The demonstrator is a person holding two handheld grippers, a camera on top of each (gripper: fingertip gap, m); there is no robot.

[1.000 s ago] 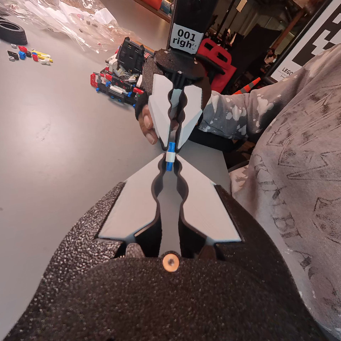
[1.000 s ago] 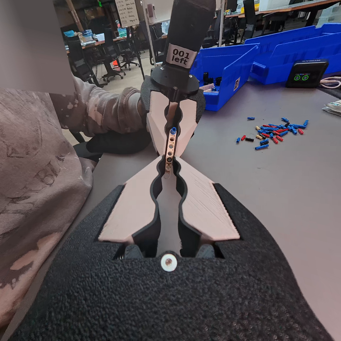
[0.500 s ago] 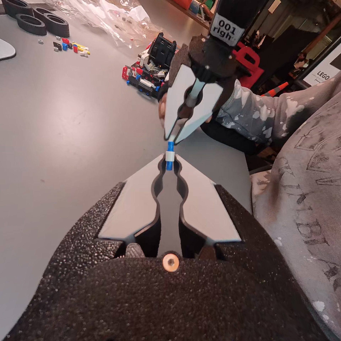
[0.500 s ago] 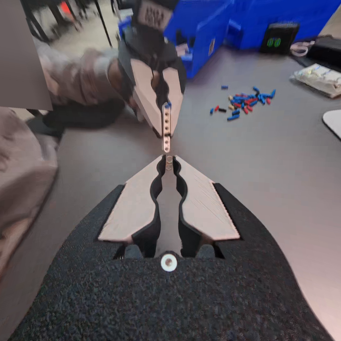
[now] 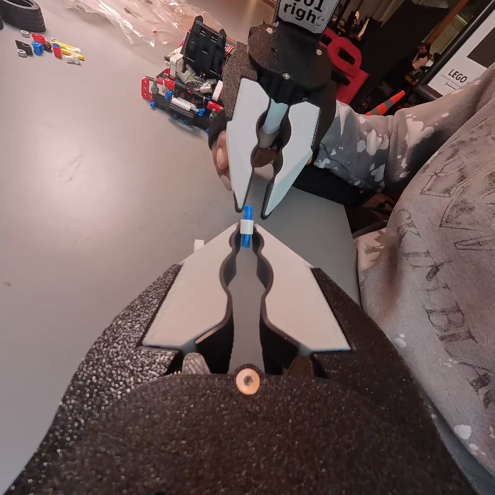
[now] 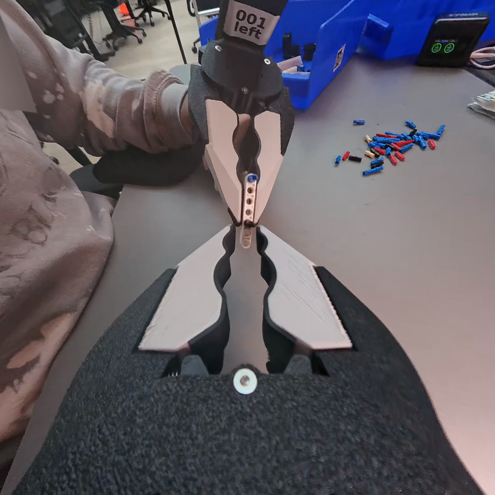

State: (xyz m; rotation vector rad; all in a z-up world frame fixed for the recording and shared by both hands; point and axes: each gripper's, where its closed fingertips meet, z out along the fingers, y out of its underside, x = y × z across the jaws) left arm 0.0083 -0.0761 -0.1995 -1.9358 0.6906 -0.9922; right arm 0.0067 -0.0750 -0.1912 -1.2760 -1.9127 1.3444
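My left gripper [image 5: 246, 230] is shut on a short white beam with holes [image 6: 249, 201] that has a blue pin [image 5: 247, 210] through it. In the right wrist view the beam sticks out past the left gripper [image 6: 242, 222], with the pin's blue head [image 6: 251, 176] at its far end. My right gripper [image 6: 245, 229] is open, and the beam's near end sits between its fingertips without a visible grip. In the left wrist view the right gripper [image 5: 251, 211] hangs tip-down just above the pin, its jaws apart. Both are held over the grey table [image 5: 80, 187] near its edge.
A brick-built vehicle model [image 5: 187, 88], loose coloured pieces [image 5: 48, 49], a black tyre [image 5: 21, 16] and clear plastic wrap [image 5: 134, 18] lie on one side. A pile of blue, red and black pins [image 6: 396, 147], blue bins [image 6: 334, 53] and a small black device [image 6: 452, 42] lie on the other. The person's sleeved arms are close. Only a small space, under 4 cm, lies between the two pairs of fingers. The brick-built vehicle model [image 5: 187, 88] is about equally far from each gripper, around 25 cm.
My right gripper was shut at the beam's end a second ago. It drew away, came back close, and its jaws are now open. The left gripper has kept hold of the beam.
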